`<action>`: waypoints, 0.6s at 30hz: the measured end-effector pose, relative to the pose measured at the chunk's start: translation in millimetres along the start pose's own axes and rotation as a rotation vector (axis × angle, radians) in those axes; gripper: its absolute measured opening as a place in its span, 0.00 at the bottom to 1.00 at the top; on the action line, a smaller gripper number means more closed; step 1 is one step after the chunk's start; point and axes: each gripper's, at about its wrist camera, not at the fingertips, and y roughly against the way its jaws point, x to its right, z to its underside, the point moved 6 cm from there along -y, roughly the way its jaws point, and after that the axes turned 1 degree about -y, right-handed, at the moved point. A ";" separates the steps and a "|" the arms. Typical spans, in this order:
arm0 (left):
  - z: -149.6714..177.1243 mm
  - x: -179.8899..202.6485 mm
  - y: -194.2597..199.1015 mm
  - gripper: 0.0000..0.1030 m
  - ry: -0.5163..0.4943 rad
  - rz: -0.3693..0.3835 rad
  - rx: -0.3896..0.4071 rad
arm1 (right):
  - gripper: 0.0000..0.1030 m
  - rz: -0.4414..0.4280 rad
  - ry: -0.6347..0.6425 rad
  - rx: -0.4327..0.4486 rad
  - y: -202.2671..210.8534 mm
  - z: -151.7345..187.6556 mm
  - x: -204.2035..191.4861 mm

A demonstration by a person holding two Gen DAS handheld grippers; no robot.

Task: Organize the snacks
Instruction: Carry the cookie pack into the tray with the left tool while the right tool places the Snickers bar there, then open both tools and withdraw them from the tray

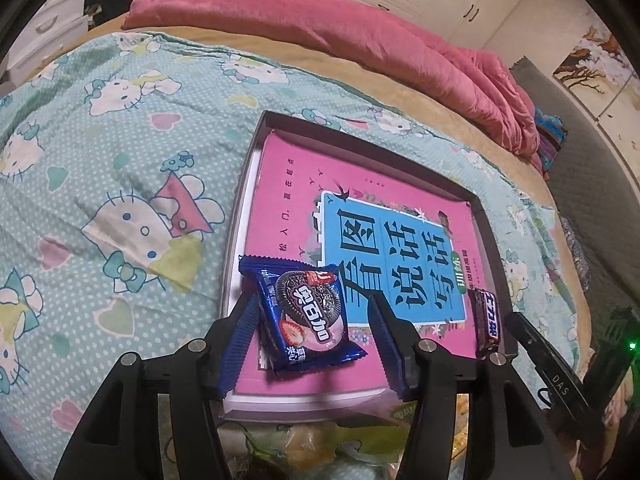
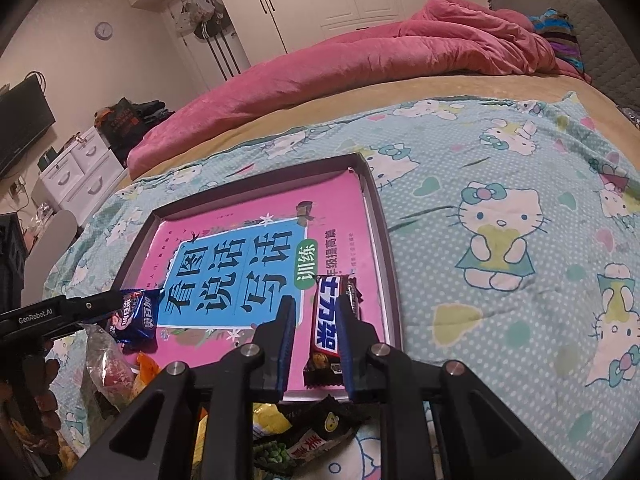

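Bed sheet (image 1: 100,152): teal, white-dotted cartoon-cat print, soft and rumpled. A plush pink quilt (image 2: 360,56) lies bunched along its far side.

Tray (image 1: 486,232): shallow, dark-rimmed, rectangular, flat on the sheet. Its floor is a glossy pink cover (image 1: 280,184) with a blue title panel; the characters read inverted in the left view, upright in the right.

Cookie pack (image 1: 306,316): blue crinkled foil, roughly square with crimped ends, lying in the tray's near left corner and turned a little askew. Left gripper (image 1: 312,324) is spread wide; the pack lies between its fingers, touching neither that I can see. The right view shows only one end (image 2: 136,314), behind the left gripper's body.

Candy bar (image 2: 332,320): brown wrapper, red and blue lettering, narrow rectangle, near right side of the tray, long axis parallel to the right rim, pointing away from the camera. Right gripper (image 2: 316,320) straddles it with fingers apart; the right pad overlaps the bar's edge, contact uncertain, the left pad clear. No grasp evident.

Loose snack bags (image 2: 304,436): crumpled film, heaped before the tray's near rim; clearest in the right view.
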 end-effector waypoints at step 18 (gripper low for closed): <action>4.8 -0.4 24.6 0.69 0.015 0.076 0.011 | 0.37 -0.048 0.001 0.028 12.1 -0.5 -3.0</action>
